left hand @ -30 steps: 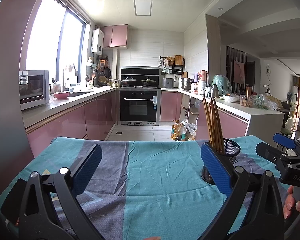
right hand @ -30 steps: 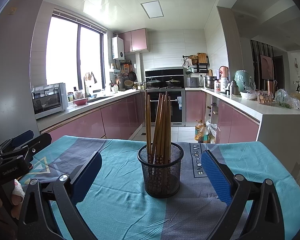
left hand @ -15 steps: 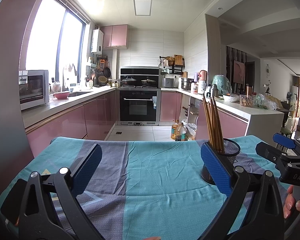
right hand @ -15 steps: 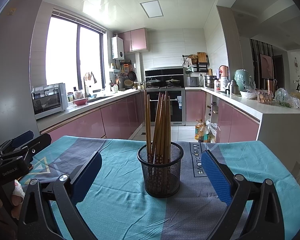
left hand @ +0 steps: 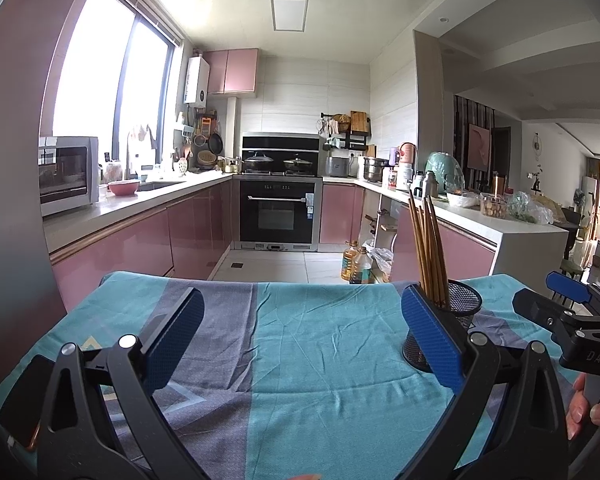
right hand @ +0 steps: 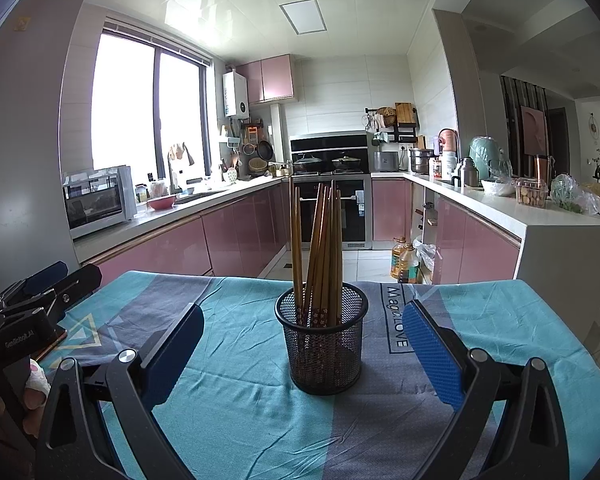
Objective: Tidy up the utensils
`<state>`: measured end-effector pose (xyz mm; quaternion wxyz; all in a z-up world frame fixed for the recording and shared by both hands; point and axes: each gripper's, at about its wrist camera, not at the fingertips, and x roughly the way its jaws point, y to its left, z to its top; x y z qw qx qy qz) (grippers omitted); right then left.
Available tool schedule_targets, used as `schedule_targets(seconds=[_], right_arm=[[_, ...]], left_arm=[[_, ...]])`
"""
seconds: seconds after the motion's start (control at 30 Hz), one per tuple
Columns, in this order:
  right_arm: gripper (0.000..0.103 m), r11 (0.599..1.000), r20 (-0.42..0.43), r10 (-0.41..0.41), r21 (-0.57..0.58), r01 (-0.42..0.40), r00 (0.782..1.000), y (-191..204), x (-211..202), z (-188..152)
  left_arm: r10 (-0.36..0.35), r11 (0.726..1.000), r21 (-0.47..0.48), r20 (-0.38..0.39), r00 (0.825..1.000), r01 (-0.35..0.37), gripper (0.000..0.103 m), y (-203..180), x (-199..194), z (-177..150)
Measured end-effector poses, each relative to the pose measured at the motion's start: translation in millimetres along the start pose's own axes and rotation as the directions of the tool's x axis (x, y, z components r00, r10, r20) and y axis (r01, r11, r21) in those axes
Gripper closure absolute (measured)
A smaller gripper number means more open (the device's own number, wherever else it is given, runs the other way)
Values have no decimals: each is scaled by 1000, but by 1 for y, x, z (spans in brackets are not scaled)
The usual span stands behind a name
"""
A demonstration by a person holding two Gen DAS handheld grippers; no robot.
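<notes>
A black mesh holder [right hand: 322, 340] stands upright on the teal and grey tablecloth [right hand: 236, 408], with several brown chopsticks [right hand: 320, 240] standing in it. My right gripper [right hand: 300, 356] is open and empty, its blue pads either side of the holder and a little nearer than it. My left gripper [left hand: 300, 340] is open and empty over the cloth, to the left of the holder [left hand: 452, 324], whose chopsticks [left hand: 428, 248] rise behind its right pad. The right gripper also shows at the right edge of the left wrist view [left hand: 568, 312].
The cloth-covered table [left hand: 300, 420] ends at a far edge facing the kitchen floor. Pink cabinets and counters line the left, back and right walls. Oil bottles [right hand: 404, 260] stand on the floor beyond the table. A hand holds each gripper at the frame edges.
</notes>
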<state>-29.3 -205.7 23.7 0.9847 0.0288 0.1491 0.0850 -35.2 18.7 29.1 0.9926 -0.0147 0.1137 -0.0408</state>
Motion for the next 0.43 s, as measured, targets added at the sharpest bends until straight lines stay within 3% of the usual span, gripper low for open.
schedule_targets(seconds=[0.27, 0.43], right_arm=[[7, 1000, -18, -4, 4, 4, 1000, -4, 4, -3], [7, 996, -164, -80, 34, 87, 983, -39, 29, -18]], left_arm=[[9, 1000, -13, -46, 999, -10, 6, 0, 8, -5], [33, 999, -19, -151, 988, -37, 6, 9, 28, -15]])
